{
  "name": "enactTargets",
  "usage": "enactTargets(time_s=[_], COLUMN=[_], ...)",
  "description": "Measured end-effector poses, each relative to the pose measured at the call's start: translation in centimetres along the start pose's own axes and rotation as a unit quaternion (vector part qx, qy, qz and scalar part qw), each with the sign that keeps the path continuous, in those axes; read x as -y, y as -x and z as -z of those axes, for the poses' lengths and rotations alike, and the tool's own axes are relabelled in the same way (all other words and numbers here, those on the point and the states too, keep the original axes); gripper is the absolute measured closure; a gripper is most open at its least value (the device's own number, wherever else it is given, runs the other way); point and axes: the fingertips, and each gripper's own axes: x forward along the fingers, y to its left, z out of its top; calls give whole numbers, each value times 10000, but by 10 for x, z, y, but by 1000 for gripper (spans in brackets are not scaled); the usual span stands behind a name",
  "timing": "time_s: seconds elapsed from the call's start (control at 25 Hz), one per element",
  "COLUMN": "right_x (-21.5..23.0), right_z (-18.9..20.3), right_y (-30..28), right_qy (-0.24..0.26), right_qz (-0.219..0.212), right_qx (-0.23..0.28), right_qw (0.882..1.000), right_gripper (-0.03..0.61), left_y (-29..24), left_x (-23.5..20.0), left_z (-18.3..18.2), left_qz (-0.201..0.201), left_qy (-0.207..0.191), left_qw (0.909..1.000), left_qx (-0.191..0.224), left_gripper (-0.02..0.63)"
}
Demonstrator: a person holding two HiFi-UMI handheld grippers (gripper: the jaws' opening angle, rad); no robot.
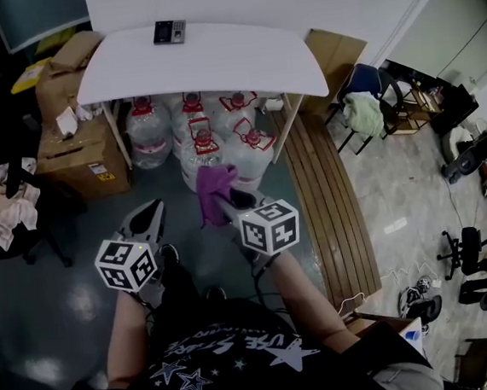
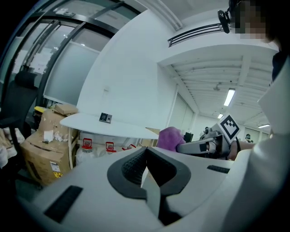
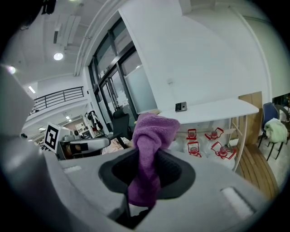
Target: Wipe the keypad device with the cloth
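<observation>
Purple cloth (image 3: 152, 145) up front, folks, pinched tight in the right gripper (image 3: 147, 168): its jaws are closed onto the fabric, with one bunched end standing up above the pads and a tail hanging down below them. The left gripper (image 2: 146, 168) hangs just beside it, jaws pressed together with nothing between them. Both tools are held low and close to the person's body, out over the dark floor. And the target? The keypad device (image 1: 169, 31) lies flat near the far edge of the white table (image 1: 240, 66), well apart from both grippers, with no cloth on it. Under that table stands a cluster of big water bottles (image 1: 208, 137) with red caps and handles, packed between the legs. Cardboard boxes (image 1: 81, 150) are stacked at the table's left end. From the right gripper's own view, the device shows as a small dark rectangle on the tabletop, just past the top of the cloth.
</observation>
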Motion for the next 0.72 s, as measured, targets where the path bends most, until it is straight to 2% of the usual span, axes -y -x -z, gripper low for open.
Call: enactTargets(time_s=[0.32, 0.72], right_x=[28, 58], right_z=[-19, -68], right_y=[-41, -118], right_qy=[-109, -234], right_qz=[188, 396], right_qx=[-71, -73], right_qw=[9997, 9989], right_gripper=[479, 479], left_y=[-43, -94], left_x=[-36, -112], left_z=[-19, -53], left_qz=[139, 255], left_qy=[-12, 91], left_qw=[9999, 9995], left_qx=[-46, -177], left_gripper=[606, 606])
